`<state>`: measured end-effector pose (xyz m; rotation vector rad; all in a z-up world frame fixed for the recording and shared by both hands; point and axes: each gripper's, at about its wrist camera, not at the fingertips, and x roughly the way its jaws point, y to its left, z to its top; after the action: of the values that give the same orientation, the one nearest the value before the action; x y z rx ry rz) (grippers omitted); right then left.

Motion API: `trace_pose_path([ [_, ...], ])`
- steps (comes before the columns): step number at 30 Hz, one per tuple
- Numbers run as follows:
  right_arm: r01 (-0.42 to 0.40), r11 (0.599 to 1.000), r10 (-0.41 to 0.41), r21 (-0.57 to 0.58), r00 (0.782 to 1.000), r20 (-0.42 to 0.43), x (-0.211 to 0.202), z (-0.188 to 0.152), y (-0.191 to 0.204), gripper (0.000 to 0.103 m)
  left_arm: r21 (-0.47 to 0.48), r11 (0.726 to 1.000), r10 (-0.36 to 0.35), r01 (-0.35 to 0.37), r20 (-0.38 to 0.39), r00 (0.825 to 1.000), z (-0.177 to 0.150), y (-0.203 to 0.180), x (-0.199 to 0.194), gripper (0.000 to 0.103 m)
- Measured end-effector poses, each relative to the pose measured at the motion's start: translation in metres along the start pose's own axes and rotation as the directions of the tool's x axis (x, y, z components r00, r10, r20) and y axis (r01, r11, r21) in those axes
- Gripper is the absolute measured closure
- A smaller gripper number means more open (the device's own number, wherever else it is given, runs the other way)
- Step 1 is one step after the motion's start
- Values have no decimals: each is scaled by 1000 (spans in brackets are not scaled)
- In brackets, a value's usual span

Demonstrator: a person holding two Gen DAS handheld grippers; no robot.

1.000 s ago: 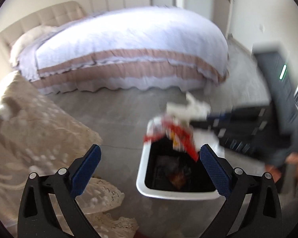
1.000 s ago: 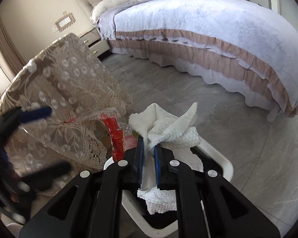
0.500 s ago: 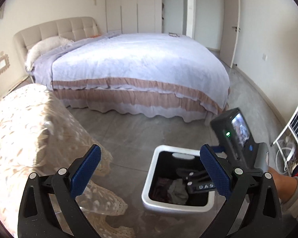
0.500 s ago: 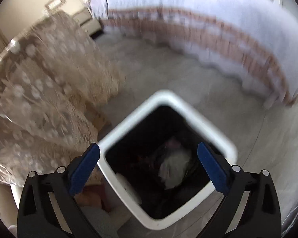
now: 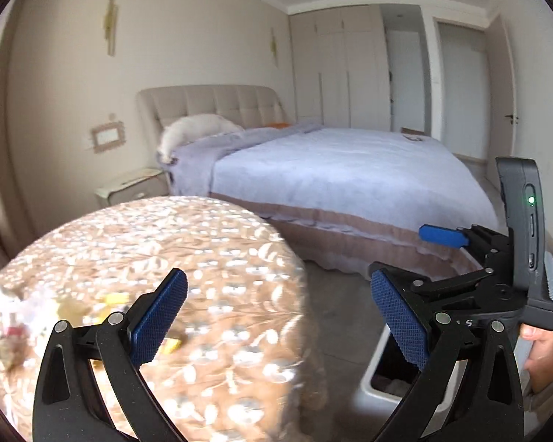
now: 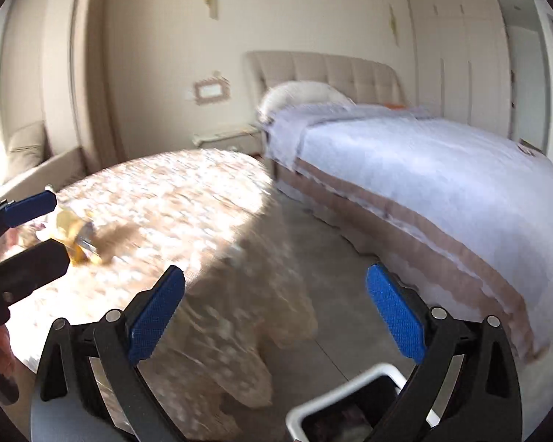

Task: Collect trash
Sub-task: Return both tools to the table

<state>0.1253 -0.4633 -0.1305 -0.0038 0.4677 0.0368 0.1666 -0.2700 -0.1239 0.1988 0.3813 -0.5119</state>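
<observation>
Both handheld grippers are raised and point roughly level across the bedroom, side by side. The left gripper [image 5: 278, 315] has its blue-padded fingers [image 5: 157, 317] spread wide with nothing between them; it sits over the near edge of the round table draped in beige lace cloth [image 5: 202, 258]. In the right wrist view this same gripper appears at the left margin, fingers apart, close to the table's scraps. The right gripper [image 6: 274, 315] is likewise wide apart and empty, aimed at the gap between the table and the large bed with a pale lavender cover and pink-brown skirt [image 6: 442, 169]. From the left wrist view its black body with a green indicator light stands upright at the right edge, with a bare hand [image 5: 543, 353] gripping beneath it. The remaining trash, blurred yellow and white scraps [image 6: 75, 235], lies on the tablecloth at the table's far-left side. The white rectangular plastic bin with a dark interior [image 6: 335, 405] stands on the grey floor below the right gripper, just beside the table's hanging cloth; dark contents show inside, too indistinct to identify.
</observation>
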Motion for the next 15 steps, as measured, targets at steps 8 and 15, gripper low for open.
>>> trace_pose_path([
  [8, -160, 980, 164, -121, 986, 18, -2, 31, 86, 5, -105, 965, 243, -239, 28, 970, -13, 93, -55, 5],
  [15, -246, 947, 246, -208, 969, -24, 10, 43, 161, 5, -203, 885, 427, -419, -2, 904, -36, 174, -97, 5],
])
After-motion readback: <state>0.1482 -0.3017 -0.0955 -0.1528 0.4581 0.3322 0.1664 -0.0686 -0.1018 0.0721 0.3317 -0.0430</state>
